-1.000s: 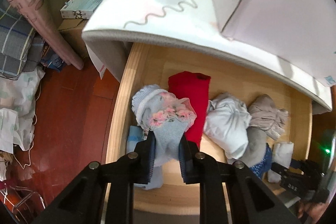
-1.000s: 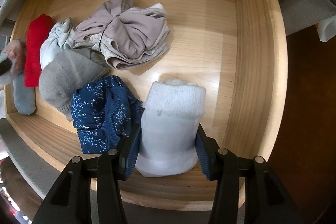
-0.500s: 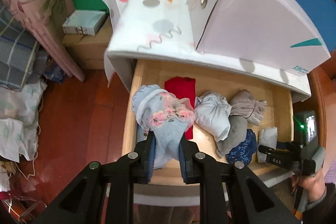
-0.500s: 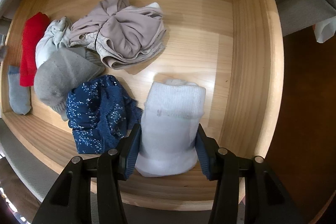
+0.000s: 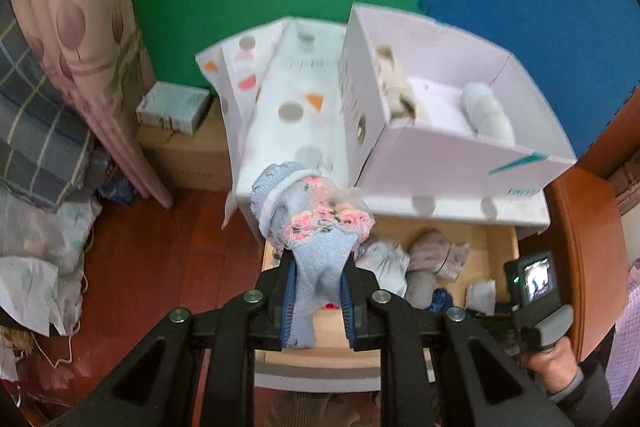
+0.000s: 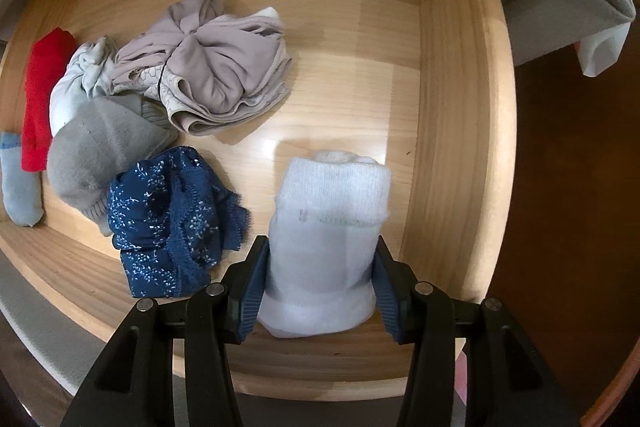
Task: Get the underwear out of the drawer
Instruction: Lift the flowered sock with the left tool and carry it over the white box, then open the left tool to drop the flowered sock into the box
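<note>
Pale-blue underwear with pink lace (image 5: 316, 239), clamped in the left hand-held gripper (image 5: 317, 303), has risen clear of the wooden drawer (image 6: 452, 75) since a second ago and now hangs in front of the white box (image 5: 448, 147), so one piece is out. Right hand-held gripper (image 6: 320, 287) hasn't moved, fingers hugging the white rolled garment (image 6: 328, 227) on the drawer floor; can't tell if it's gripping firmly. Left view is motion-blurred and hides the drawer's left side.

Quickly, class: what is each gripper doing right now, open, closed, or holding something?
Left gripper: closed on the light blue underwear, lifted above the drawer.
Right gripper: closed on the white sock roll, inside the drawer.
</note>
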Motion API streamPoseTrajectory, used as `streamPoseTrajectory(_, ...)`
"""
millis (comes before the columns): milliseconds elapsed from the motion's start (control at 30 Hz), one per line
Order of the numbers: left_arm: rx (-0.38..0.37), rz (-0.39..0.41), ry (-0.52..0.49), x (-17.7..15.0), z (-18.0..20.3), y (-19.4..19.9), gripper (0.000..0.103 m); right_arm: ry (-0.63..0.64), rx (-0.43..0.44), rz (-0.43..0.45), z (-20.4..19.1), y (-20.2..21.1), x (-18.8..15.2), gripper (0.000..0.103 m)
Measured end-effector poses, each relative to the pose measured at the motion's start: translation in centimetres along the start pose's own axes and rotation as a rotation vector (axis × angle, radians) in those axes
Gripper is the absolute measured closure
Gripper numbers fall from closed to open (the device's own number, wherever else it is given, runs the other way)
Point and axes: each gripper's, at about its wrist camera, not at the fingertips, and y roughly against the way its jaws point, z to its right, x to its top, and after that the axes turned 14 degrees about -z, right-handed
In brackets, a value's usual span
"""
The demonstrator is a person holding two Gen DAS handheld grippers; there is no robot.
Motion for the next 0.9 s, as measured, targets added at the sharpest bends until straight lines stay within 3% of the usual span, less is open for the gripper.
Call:
streamPoseTrajectory(300,-0.011,0.155,-0.042,4.0,2.6,6.7,0.084,-0.021,-0.005,-0.001,0.4,0.0,0.1,0.058)
streamPoseTrajectory(467,-0.035,0.175,-0.08,6.7,5.5,7.7,0.084,-0.026,0.008,0.002,0.6,-0.1,0.1,0.058)
streamPoseTrajectory(667,-0.031,0.169,-0.133,10.3,9.6,5.9,0.084,-0.028,0.035,0.004,1.0,0.1,0.0,0.058)
streamPoseTrajectory(900,0.003,0.058,-0.131,13.2,11.3,0.1,0.084,-0.03,0.052,0.011,1.5,0.5,-0.2,0.058)
